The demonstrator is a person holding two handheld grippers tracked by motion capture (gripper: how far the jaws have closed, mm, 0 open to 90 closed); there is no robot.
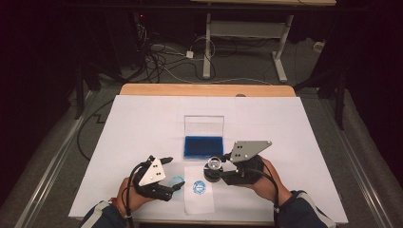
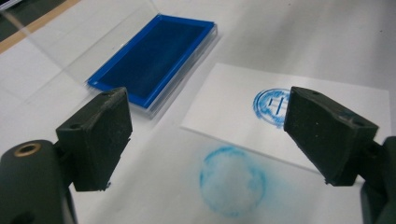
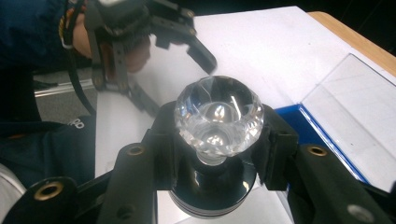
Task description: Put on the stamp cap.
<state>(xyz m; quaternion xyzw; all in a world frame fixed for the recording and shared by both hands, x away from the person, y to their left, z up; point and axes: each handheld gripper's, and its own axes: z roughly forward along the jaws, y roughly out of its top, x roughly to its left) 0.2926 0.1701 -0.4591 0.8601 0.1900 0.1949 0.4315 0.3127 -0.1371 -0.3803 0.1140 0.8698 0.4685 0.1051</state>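
A round stamp with a faceted crystal knob (image 3: 218,116) and a dark base sits between my right gripper's (image 3: 217,144) jaws, which are shut on it. In the high view the stamp (image 1: 214,166) hangs just above the top edge of a small white paper (image 1: 199,202) that bears a round blue print (image 1: 199,188). My left gripper (image 2: 210,135) is open with nothing between its pads. It hovers over a faint blue ring smudge (image 2: 232,181) on the table sheet, left of the paper (image 2: 224,102). The blue ink pad (image 1: 203,146) lies beyond, its clear lid (image 1: 204,125) standing open.
A large white sheet (image 1: 142,123) covers the wooden table (image 1: 204,89). The ink pad (image 2: 154,58) lies close ahead of the left gripper (image 1: 172,174). A person's hands and blue sleeves come in at the front edge. Cables and a desk frame lie on the floor behind.
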